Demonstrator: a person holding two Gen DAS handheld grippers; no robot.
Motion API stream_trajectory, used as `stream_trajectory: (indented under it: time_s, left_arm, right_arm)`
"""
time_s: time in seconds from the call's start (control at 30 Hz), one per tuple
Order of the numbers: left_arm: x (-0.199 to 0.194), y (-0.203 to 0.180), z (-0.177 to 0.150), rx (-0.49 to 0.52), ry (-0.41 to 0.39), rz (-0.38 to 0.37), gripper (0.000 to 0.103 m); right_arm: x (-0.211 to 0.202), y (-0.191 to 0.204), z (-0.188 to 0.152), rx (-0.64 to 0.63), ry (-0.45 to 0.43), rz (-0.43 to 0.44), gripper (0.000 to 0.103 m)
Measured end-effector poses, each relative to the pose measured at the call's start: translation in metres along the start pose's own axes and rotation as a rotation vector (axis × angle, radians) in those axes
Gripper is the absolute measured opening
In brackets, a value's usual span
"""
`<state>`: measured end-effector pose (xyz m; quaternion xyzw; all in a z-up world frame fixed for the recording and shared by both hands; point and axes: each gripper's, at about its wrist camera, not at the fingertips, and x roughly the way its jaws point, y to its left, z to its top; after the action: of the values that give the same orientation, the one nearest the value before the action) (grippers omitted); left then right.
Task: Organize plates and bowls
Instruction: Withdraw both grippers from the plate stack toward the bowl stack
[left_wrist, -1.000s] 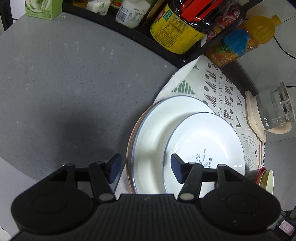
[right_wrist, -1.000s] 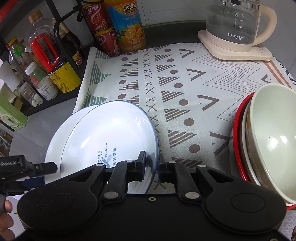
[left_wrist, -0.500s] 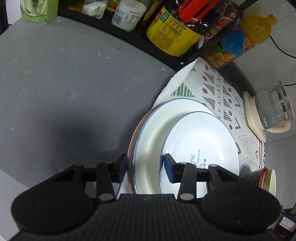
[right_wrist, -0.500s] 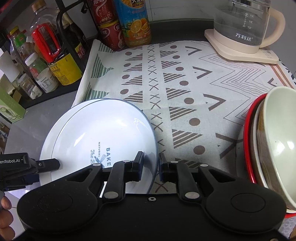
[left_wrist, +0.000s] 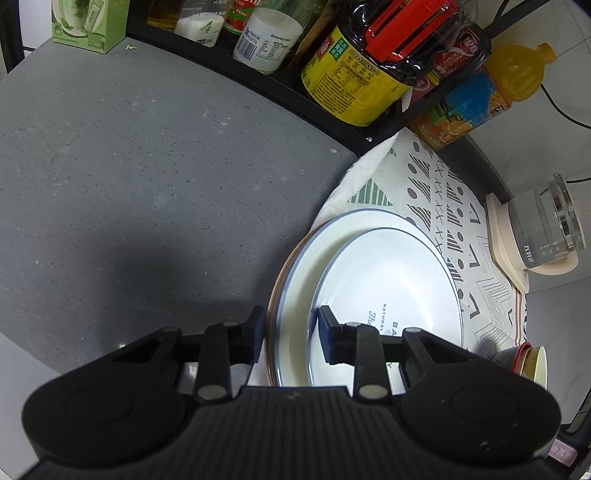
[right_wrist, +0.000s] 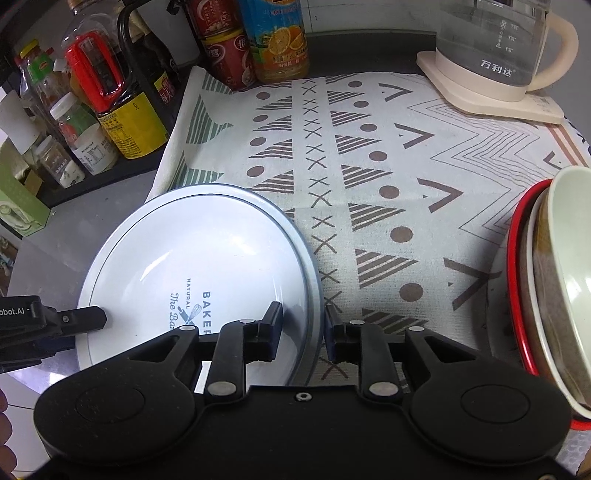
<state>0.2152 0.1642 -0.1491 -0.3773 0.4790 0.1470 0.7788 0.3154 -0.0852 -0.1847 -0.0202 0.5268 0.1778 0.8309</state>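
Note:
Three plates lie stacked at the cloth's left edge: a brown-rimmed plate (left_wrist: 274, 295) at the bottom, a large white blue-rimmed plate (left_wrist: 306, 266) on it, and a smaller white plate (right_wrist: 192, 258) printed "BAKER" on top. My left gripper (left_wrist: 291, 330) straddles the stack's near-left rim. Its jaws are closing, one finger outside the rim, the other over the white plates, with a sliver of gap left. My right gripper (right_wrist: 303, 321) straddles the top plate's right rim. Its jaws are opening, pads off the rim. Nested bowls (right_wrist: 546, 277) with a red rim stand tilted at the right.
A patterned cloth (right_wrist: 369, 166) covers the counter's middle. A glass kettle (right_wrist: 491, 48) on its cream base stands at the back right. A black rack of bottles and jars (left_wrist: 347, 74) lines the back left. Grey countertop (left_wrist: 147, 184) lies left of the plates.
The top plate, tilted in the right gripper before, now lies flat on the stack. The right jaws have parted from its rim. The left jaws have narrowed around the stack's rim.

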Motion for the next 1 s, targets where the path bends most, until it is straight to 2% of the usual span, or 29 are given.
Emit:
stream_trajectory:
  time_s: [0.2, 0.33, 0.4, 0.47, 0.6, 0.67, 0.77, 0.9, 1.0]
  left_arm:
    - [-0.001, 0.0, 0.005, -0.007, 0.025, 0.006, 0.029]
    - [-0.007, -0.007, 0.009, 0.005, 0.025, 0.003, 0.033]
    - [-0.012, -0.012, 0.01, 0.015, 0.018, -0.004, 0.038]
    - [-0.018, -0.019, 0.011, 0.032, 0.011, -0.005, 0.051]
    - [-0.026, -0.034, 0.01, 0.067, -0.003, -0.016, 0.066]
    - [-0.03, -0.043, 0.01, 0.088, -0.012, -0.02, 0.075]
    - [-0.036, -0.058, 0.008, 0.132, -0.024, -0.036, 0.083]
    - [-0.041, -0.076, 0.003, 0.177, -0.021, -0.049, 0.084]
    - [-0.044, -0.088, -0.001, 0.202, -0.025, -0.049, 0.084]
  right_arm:
    - [-0.004, -0.002, 0.001, 0.019, -0.004, -0.002, 0.027]
    - [-0.014, -0.004, 0.005, 0.041, -0.018, 0.02, 0.032]
    - [-0.021, -0.004, 0.006, 0.048, -0.03, 0.031, 0.036]
    - [-0.03, -0.002, 0.007, 0.051, -0.046, 0.043, 0.045]
    - [-0.052, -0.002, 0.009, 0.055, -0.095, 0.057, 0.056]
    - [-0.064, -0.005, 0.009, 0.066, -0.121, 0.061, 0.066]
    - [-0.082, -0.013, 0.009, 0.082, -0.166, 0.063, 0.08]
    - [-0.099, -0.028, 0.009, 0.096, -0.211, 0.05, 0.085]
    - [-0.111, -0.041, 0.008, 0.106, -0.248, 0.042, 0.097]
